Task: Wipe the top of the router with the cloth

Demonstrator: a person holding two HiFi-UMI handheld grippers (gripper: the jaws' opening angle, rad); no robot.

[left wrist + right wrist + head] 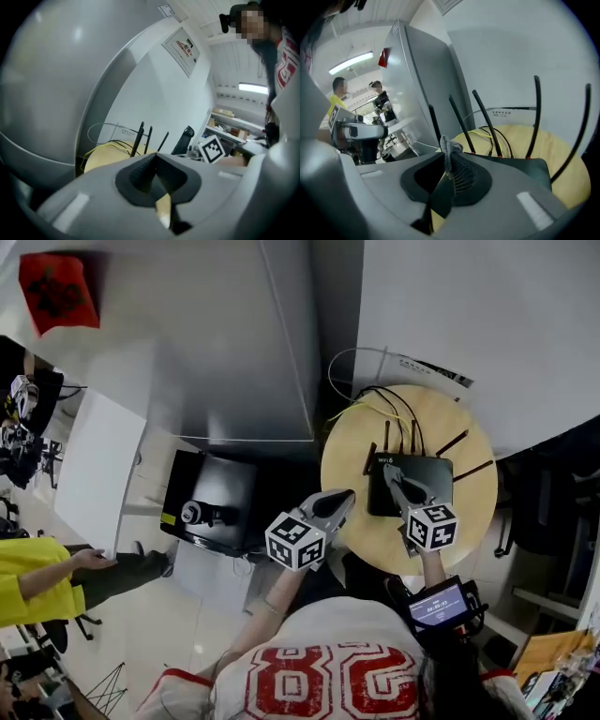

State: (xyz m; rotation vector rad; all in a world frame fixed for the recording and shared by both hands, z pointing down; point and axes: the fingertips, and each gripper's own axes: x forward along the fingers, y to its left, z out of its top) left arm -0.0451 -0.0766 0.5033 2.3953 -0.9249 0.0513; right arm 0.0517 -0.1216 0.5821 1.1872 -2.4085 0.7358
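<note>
Grey knit cloth (454, 168) is what I have pinched in the right gripper (396, 479). Its jaws are closed hard on a bunched fold, and a small tuft pokes out past the tips at 12 o'clock in the right gripper view. I judge the grip is kept this tight so the fabric will not slip once it drags across plastic. The tips are over the black router (441, 479), towards its 11 o'clock corner in the head view, so the wiping surface lies directly beneath the cloth. I cannot tell from any view whether the cloth already touches the lid. The left gripper (343, 500) has its jaws brought together with nothing between them. It hangs just off the router's 9 o'clock side, over the rim of the round wooden table (356, 460), and I read that as parking it clear of the wiping path. The router lies flat near the middle of the table, with its antennas (536, 117) standing up along the 12 o'clock edge and fanning out towards 3 o'clock. Black and yellow cables (354, 411) run off the back towards 11 o'clock. With the antennas fencing that far edge, I would expect strokes to stay short of it, so the cloth does not snag on a mast.
</note>
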